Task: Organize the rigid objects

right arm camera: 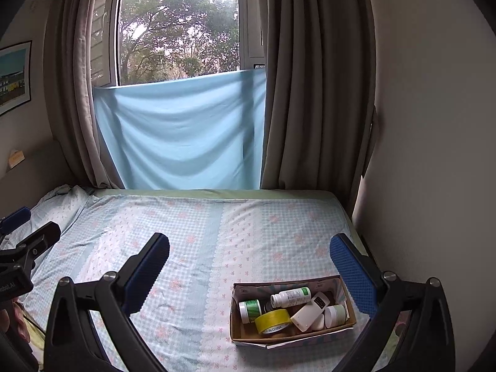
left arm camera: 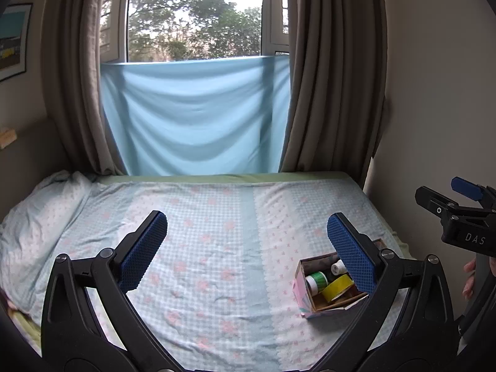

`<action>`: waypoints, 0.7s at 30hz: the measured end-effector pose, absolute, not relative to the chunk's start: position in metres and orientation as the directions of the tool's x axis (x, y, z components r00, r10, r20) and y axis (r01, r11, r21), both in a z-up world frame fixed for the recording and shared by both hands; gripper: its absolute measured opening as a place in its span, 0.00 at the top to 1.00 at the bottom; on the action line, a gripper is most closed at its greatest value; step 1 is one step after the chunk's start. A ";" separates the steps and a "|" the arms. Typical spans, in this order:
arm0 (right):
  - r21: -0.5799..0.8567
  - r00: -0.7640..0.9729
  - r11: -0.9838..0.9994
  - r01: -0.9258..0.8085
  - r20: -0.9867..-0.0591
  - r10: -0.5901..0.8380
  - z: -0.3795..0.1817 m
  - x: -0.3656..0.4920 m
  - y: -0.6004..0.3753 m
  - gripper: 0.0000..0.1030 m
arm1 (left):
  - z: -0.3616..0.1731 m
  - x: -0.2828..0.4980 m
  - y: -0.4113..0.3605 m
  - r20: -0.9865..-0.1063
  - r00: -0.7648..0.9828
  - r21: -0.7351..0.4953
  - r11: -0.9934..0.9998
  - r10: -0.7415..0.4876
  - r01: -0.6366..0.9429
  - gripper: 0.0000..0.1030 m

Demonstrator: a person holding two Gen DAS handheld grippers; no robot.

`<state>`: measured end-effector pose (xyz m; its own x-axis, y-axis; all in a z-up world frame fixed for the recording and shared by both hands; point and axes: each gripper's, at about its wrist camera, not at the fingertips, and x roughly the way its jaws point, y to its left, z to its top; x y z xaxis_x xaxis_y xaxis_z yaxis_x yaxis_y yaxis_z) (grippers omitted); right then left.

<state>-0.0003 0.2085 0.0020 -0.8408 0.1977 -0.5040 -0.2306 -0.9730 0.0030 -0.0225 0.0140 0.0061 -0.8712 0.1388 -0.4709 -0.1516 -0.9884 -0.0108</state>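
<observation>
The cardboard box [right arm camera: 291,313] lies on the bed [right arm camera: 192,235], low and just inside the right-hand jaw of the right gripper [right arm camera: 248,260], and it holds the rigid things in a loose heap: a yellow tape roll [right arm camera: 272,321], a green-capped jar [right arm camera: 250,309], a white bottle with a green cap [right arm camera: 290,297] lying on its side, a white device with a small display [right arm camera: 310,310] and a pale jar [right arm camera: 335,315] at the far end. Both sets of jaws stand spread wide and pinch nothing. From the left gripper [left arm camera: 248,241] the same box sits behind its right-hand jaw, partly hidden by the pad, with the right gripper hovering off beyond it. No item lies loose on the sheet in either view, so the task looks either finished or not yet started; which of the two cannot be told. If sorting is still to come, the next move would call for lowering the right jaws over one item, probably the tape roll on top, and closing on it without knocking its neighbours.
</observation>
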 end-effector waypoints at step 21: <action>0.000 -0.842 -0.972 -0.236 -0.500 0.204 0.002 -0.005 0.209 0.00 | 0.007 -0.024 0.008 -0.460 -0.877 -0.025 -0.990 0.136 -0.140 0.00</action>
<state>-0.0050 0.2093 0.0022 -0.8418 0.2043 -0.4996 -0.2358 -0.9718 -0.0001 -0.0243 0.0077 0.0072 -0.8772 0.1360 -0.4604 -0.1403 -0.9898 -0.0250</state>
